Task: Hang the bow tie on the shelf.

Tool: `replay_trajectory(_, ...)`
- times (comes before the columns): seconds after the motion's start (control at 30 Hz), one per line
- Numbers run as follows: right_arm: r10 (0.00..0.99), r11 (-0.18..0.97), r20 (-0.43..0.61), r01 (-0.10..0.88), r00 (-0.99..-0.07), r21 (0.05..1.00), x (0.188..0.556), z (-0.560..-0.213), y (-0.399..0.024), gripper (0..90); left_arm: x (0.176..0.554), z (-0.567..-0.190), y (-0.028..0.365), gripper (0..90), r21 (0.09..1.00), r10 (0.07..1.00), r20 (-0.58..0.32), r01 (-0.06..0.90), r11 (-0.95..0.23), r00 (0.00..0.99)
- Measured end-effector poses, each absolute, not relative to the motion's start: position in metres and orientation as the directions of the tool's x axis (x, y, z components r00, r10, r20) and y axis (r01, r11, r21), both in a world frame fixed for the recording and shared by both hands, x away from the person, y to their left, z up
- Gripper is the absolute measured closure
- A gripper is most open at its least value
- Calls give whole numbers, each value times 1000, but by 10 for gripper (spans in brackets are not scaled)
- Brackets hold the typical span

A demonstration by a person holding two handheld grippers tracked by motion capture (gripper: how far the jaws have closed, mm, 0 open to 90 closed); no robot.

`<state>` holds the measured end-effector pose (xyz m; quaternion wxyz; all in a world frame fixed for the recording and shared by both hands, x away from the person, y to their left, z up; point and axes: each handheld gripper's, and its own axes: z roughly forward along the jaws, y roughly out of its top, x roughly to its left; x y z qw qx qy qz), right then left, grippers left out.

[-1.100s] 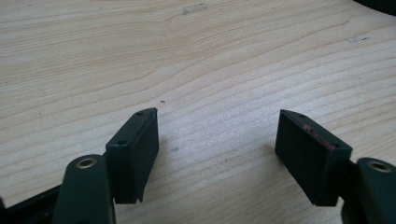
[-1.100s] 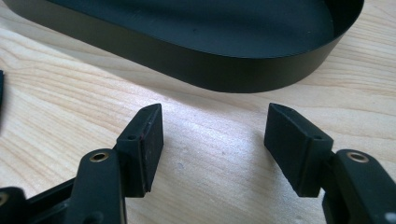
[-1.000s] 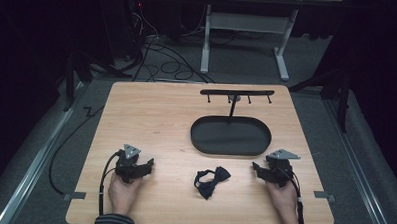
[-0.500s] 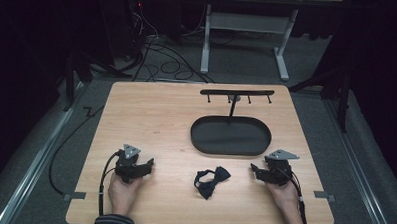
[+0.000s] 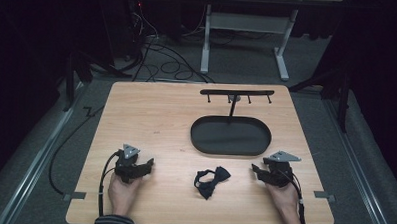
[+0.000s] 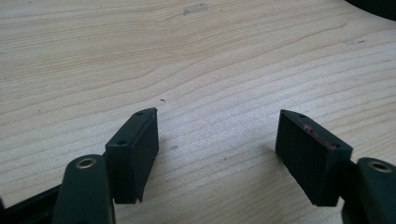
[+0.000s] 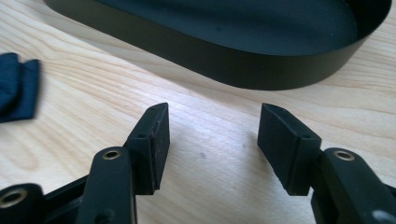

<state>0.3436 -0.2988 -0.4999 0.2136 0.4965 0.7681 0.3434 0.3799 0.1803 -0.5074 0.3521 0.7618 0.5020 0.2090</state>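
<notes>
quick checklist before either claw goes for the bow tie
1. Left claw open and empty: ok, jaws wide apart over bare wood.
2. Right claw open and empty: ok, jaws apart, nothing between them.
3. Bow tie free to grasp: ok, it lies loose on the table between the two claws, touching neither.
4. Tray ready to receive: ok, it looks empty.
5. Rack hooks free: ok, nothing hangs from them.
6. Which part of the bow tie to pinch: cannot tell, its strap and folds are too dark to make out.
</notes>
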Motion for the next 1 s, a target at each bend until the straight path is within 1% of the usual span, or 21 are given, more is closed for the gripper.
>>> replay_trajectory(0.07, 906, 260, 26, 603, -423, 754, 339, -495, -298, 481, 380, -507, 180, 306, 746, 912, -35, 618, -248, 409)
replay_trajectory(0.23, 903, 238, 45, 584, -428, 777, 335, -488, -298, 495, 380, -507, 180, 305, 746, 912, -36, 618, -247, 409)
replay_trajectory(0.37, 891, 236, 55, 564, -450, 791, 330, -483, -292, 505, 380, -507, 180, 305, 747, 912, -37, 618, -247, 408)
replay_trajectory(0.4, 883, 242, 55, 551, -466, 799, 328, -480, -287, 511, 380, -507, 180, 306, 746, 912, -36, 618, -247, 409)
replay_trajectory(0.47, 880, 242, 56, 549, -471, 800, 327, -479, -285, 513, 380, -507, 180, 305, 747, 912, -37, 618, -246, 408)
replay_trajectory(0.77, 819, 284, 67, 503, -571, 817, 323, -469, -256, 534, 380, -507, 181, 305, 747, 912, -38, 618, -245, 408)
replay_trajectory(1.0, 786, 304, 77, 491, -614, 817, 324, -467, -241, 537, 380, -507, 181, 305, 747, 912, -39, 618, -245, 408)
